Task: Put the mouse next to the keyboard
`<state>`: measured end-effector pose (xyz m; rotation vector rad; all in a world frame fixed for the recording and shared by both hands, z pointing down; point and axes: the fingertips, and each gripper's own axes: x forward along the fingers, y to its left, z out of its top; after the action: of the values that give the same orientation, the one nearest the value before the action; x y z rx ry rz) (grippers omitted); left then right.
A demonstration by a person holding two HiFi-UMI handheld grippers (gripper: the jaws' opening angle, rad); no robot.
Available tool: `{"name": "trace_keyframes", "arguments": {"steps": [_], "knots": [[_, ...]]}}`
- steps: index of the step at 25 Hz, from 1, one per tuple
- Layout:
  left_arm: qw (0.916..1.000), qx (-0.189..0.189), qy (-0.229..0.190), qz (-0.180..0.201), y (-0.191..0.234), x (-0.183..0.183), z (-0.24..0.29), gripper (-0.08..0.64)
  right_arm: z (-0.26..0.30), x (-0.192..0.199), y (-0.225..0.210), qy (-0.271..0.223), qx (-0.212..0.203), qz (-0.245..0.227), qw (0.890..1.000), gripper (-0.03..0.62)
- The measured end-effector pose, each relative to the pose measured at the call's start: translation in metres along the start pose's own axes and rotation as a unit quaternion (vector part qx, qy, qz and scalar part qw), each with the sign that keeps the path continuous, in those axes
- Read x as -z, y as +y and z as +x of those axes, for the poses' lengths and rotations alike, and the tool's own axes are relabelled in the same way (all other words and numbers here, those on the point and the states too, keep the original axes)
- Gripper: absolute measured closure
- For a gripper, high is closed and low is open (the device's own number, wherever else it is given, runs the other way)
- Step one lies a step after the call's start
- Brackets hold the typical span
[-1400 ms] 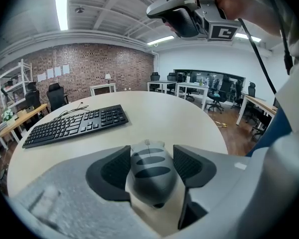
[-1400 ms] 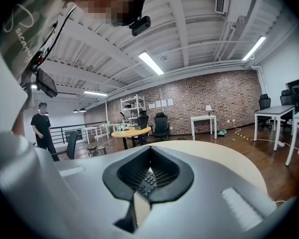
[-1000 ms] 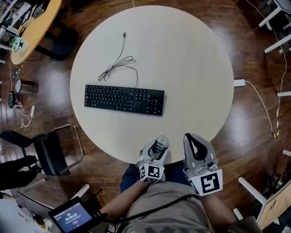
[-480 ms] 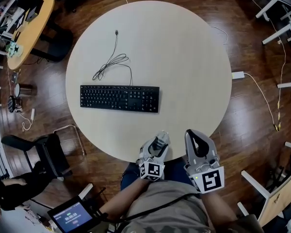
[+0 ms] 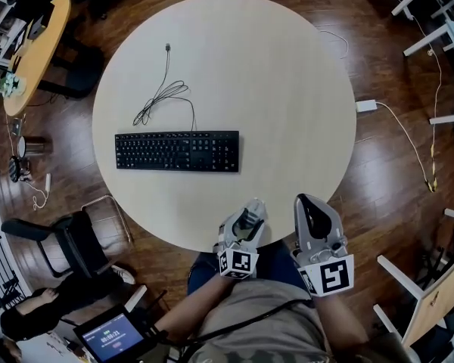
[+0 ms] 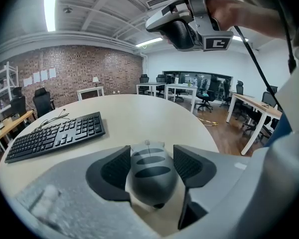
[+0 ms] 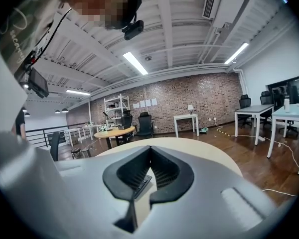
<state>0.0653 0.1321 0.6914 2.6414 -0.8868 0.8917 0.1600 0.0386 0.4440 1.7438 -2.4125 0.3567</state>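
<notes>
Mouse [image 6: 149,171] in grip, placement pending.
Head view: left tongs [image 5: 246,224] and right tongs [image 5: 312,216] lower centre; keyboard [image 5: 177,151] mid-left on the surface [image 5: 287,89], well apart. Left gripper view: tongs clamped on mouse. Right gripper view: tongs together, empty. Carry and set-down remain.

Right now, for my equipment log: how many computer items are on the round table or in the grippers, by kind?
Keyboard: 1
Mouse: 1, held in the left gripper
Cable: 1, loose on the table behind the keyboard
Total: 3
</notes>
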Motion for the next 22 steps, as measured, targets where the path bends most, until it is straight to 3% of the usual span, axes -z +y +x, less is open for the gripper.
{"name": "trace_keyframes", "arguments": {"steps": [11, 22], "knots": [[0.9999, 0.01, 0.002, 0.004, -0.006, -0.004, 0.0, 0.282, -0.013, 0.003, -0.005, 0.007, 0.015, 0.002, 1.0, 0.588], [0.9998, 0.011, 0.003, 0.014, -0.013, -0.004, 0.008, 0.281, -0.021, 0.001, 0.003, 0.017, 0.016, -0.027, 0.999, 0.588]]}}
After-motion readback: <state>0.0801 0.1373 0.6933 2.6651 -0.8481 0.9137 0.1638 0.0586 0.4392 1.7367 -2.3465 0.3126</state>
